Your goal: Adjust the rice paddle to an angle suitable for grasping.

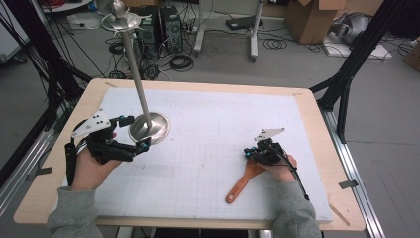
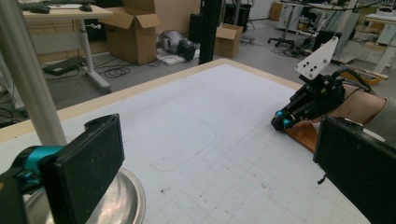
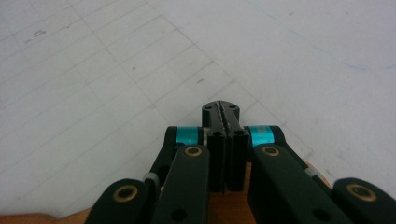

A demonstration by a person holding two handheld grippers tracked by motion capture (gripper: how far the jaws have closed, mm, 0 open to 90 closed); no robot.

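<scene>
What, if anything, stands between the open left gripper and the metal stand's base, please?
Nothing visible does. The left gripper is open right beside the metal stand's base, one jaw at its rim. The wooden spatula lies far off by the right gripper.

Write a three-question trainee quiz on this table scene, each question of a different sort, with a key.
1. True or false: the jaws of the left gripper stand apart.
2. Which thing lies under the right gripper? A) the metal stand; B) the orange wooden spatula; C) a cardboard box.
3. Fill in: the stand's round base rests on the white ____ that covers the table.

Key
1. True: in the left gripper view the two black pads are wide apart, close to the stand's base.
2. B: the right gripper's jaws are pressed together above the spatula's broad end; whether they pinch it cannot be told.
3. Mat, marked with a grid.
</scene>
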